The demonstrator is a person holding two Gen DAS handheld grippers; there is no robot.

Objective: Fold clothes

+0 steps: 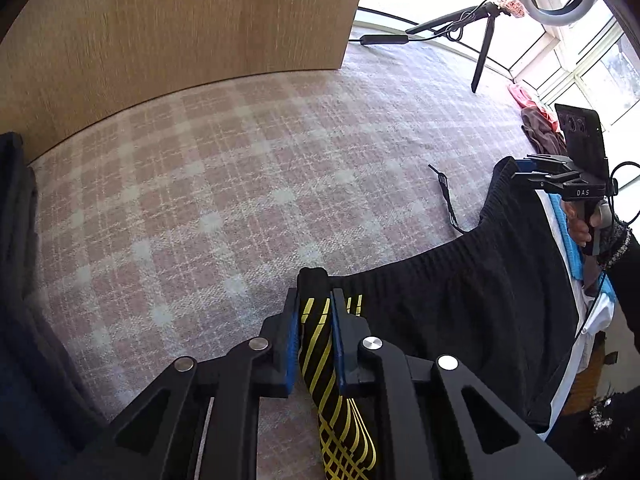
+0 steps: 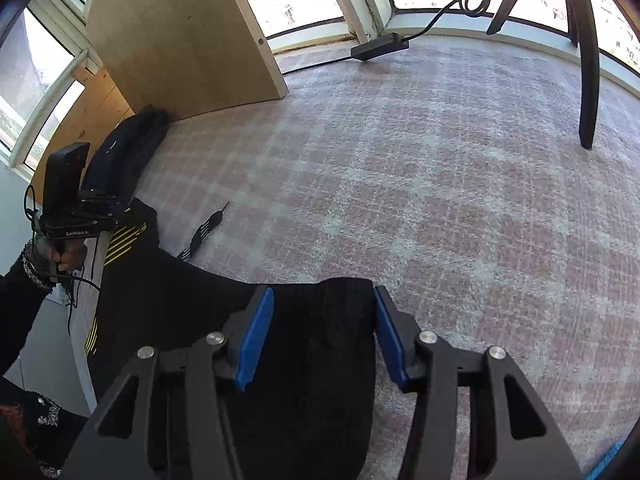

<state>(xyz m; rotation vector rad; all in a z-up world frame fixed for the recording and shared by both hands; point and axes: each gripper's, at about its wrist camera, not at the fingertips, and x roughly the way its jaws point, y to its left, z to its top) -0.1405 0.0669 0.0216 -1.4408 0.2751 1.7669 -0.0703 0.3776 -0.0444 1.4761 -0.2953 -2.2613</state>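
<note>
Two corners of one black garment [image 1: 460, 312] are held up over a pink-and-grey checked carpet [image 1: 208, 184], the ribbed waistband stretched between them. Far left lies a dark folded pile [image 1: 16, 280] on the carpet, beside a wooden panel [image 1: 180, 20].

Next comes the left hand-held gripper [image 1: 314, 320], its blue pads clamped tight on the corner where yellow stripes run down the cloth. From there the waistband sags in a shallow curve, and a loose drawstring [image 1: 444, 192] trails onto the carpet.

On the right, the right hand-held gripper [image 2: 324, 332] has its jaws standing wide apart, with the other waistband corner lying between the blue pads. The cloth seems to rest against them; I cannot tell whether they bear on it.

My judgement is that the garment is soft, light and limp: it droops wherever it is unsupported, and the knit looks grippy, not slippery. The thick ribbed waistband is the firmest part, so its corners are the sound places to hold. It looks like sporty trousers or shorts, plain black apart from the yellow stripe pattern at the side.
</note>
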